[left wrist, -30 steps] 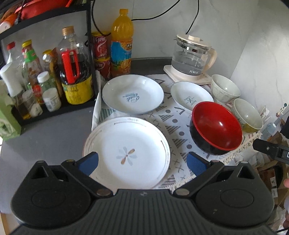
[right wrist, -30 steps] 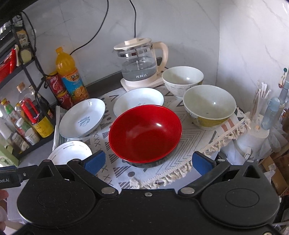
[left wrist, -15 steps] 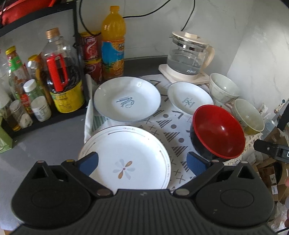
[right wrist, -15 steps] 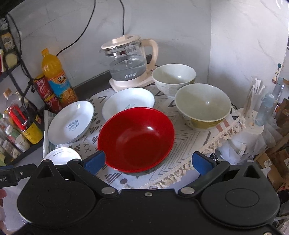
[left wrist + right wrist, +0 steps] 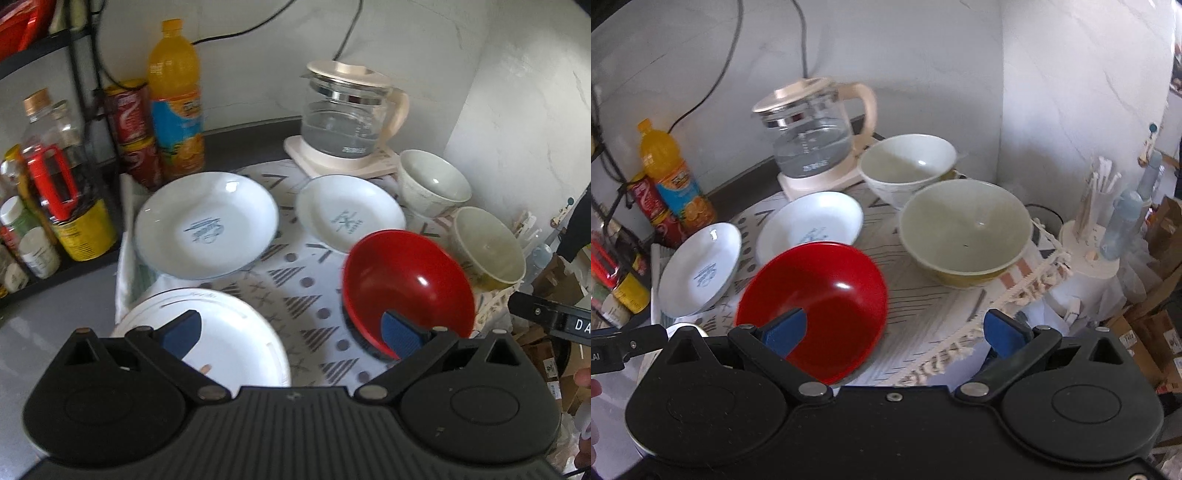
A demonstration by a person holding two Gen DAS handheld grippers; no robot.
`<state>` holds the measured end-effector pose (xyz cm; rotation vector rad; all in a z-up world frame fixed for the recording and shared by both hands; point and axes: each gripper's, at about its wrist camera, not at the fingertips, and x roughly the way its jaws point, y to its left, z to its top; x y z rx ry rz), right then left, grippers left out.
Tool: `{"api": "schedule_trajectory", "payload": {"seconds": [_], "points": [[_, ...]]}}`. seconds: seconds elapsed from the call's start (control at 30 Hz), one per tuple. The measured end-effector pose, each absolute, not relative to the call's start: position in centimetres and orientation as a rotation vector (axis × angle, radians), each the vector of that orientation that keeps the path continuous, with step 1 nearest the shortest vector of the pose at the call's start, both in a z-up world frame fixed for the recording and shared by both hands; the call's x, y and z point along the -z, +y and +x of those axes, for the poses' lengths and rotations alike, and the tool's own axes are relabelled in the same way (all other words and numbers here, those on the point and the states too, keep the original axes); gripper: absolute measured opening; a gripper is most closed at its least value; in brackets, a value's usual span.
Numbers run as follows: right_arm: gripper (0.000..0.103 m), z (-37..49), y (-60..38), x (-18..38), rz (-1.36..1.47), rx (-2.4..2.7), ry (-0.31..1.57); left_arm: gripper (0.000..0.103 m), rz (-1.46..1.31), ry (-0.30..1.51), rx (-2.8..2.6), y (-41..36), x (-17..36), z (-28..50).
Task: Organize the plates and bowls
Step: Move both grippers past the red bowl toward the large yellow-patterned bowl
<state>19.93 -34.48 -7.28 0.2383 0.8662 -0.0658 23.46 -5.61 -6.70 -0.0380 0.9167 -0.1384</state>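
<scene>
Hovering over a patterned cloth [image 5: 295, 295] crowded with empty crockery, both grippers spread wide.

At far left, the rack's bottles [image 5: 55, 206] blur together; the left gripper [image 5: 291, 334], holding nothing, hides most of the flat white plate [image 5: 240, 332]. Two shallow white dishes [image 5: 207, 225] [image 5: 351, 214] carry smeared blue marks. Glossy and round, the red bowl [image 5: 827, 295] sits partly behind the empty right gripper [image 5: 894, 328]; the olive bowl [image 5: 964, 232] and white bowl [image 5: 908, 162] follow, beside a glass kettle [image 5: 812, 140].
</scene>
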Motion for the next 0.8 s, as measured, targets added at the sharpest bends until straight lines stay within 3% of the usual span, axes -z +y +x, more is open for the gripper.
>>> {"api": "schedule_trajectory", "payload": {"seconds": [0.6, 0.8], "points": [[0.102, 24.5, -42.3, 9.0, 0.320, 0.057, 0.887, 0.102, -0.079, 0.960, 0.238, -14.7, 7.5, 29.7], [0.096, 26.4, -44.6, 10.1, 0.329, 0.080, 0.908, 0.100, -0.097, 0.963, 0.286, -17.6, 8.1, 31.9]]}}
